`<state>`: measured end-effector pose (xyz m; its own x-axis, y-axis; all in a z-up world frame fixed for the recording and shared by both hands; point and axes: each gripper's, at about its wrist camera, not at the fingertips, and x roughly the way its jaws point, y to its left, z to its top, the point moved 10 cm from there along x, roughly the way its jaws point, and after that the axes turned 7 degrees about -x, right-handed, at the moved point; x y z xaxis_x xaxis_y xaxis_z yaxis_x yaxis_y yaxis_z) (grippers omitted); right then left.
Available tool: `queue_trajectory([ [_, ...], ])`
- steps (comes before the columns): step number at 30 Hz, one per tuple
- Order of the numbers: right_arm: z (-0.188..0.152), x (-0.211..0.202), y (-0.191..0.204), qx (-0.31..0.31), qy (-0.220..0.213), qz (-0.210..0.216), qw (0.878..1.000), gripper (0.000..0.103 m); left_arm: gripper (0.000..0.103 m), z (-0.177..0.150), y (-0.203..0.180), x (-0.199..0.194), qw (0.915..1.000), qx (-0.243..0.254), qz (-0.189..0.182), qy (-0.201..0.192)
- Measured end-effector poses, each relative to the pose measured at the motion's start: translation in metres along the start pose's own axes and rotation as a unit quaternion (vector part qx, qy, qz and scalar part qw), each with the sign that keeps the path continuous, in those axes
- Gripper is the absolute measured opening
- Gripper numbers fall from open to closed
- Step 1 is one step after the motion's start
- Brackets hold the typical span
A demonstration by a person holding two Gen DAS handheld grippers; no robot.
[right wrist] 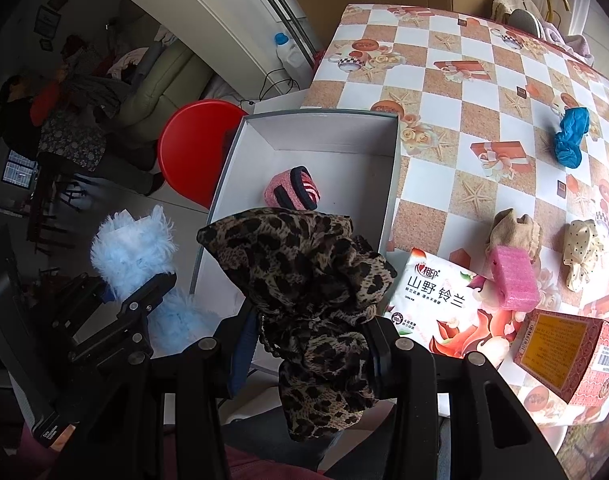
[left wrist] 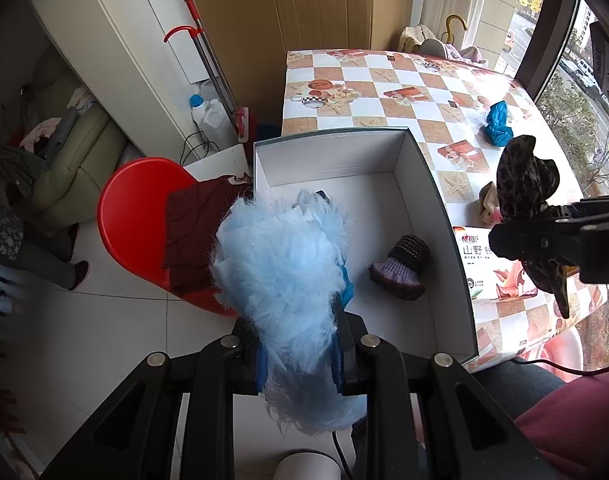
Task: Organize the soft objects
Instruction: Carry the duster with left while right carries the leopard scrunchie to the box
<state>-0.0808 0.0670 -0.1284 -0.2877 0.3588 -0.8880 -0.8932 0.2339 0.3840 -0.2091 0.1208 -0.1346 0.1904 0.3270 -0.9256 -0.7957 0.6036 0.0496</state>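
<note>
Right now both my jaws are loaded: the left gripper (left wrist: 300, 356) is clamped on a fluffy blue piece (left wrist: 280, 264), and the right gripper (right wrist: 308, 344) is clamped on a leopard-print cloth (right wrist: 304, 280). Both hang above the near end of the white box (left wrist: 444, 216), which sits at the edge of the desk (left wrist: 384, 80) and already holds one small knitted item (left wrist: 400, 268). To do this drop well, I judge I should bring each bundle over bare box floor, lower it inside the walls, and only then part the jaws, one side at a time so the fabrics do not snag each other. The fluff sits close to the box's left wall; nudging it inward first would keep it from spilling out. More soft pieces, like the blue rag (right wrist: 570, 136), wait on the desk.
</note>
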Motion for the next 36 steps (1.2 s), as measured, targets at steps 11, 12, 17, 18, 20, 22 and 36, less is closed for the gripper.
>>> queue_trajectory([
  [11, 0.000, -0.005, -0.005, 0.007, -0.006, -0.007, 1.000, 0.046, 0.026, 0.007, -0.005, -0.002, 0.9999, 0.006, -0.006, -0.007],
  [12, 0.001, -0.006, -0.005, 0.007, -0.007, -0.008, 1.000, 0.046, 0.026, 0.007, -0.006, -0.002, 0.9999, 0.007, -0.008, -0.007],
  [17, -0.001, -0.007, -0.007, 0.008, -0.006, -0.012, 1.000, 0.046, 0.026, 0.008, -0.005, -0.004, 0.9998, 0.003, -0.015, -0.009],
  [18, -0.001, -0.007, -0.007, 0.009, -0.006, -0.012, 1.000, 0.046, 0.026, 0.008, -0.005, -0.004, 0.9998, 0.001, -0.016, -0.009],
  [20, -0.002, -0.008, -0.007, 0.012, -0.007, -0.012, 1.000, 0.046, 0.026, 0.007, -0.003, -0.003, 0.9998, -0.004, -0.020, -0.007],
  [22, -0.002, -0.008, -0.007, 0.013, -0.006, -0.012, 1.000, 0.046, 0.026, 0.004, -0.002, -0.001, 0.9997, -0.009, -0.023, -0.002],
  [36, 0.011, 0.015, 0.010, -0.012, 0.024, -0.010, 1.000, 0.046, 0.027, -0.013, -0.011, 0.020, 0.9979, -0.011, -0.041, 0.050],
])
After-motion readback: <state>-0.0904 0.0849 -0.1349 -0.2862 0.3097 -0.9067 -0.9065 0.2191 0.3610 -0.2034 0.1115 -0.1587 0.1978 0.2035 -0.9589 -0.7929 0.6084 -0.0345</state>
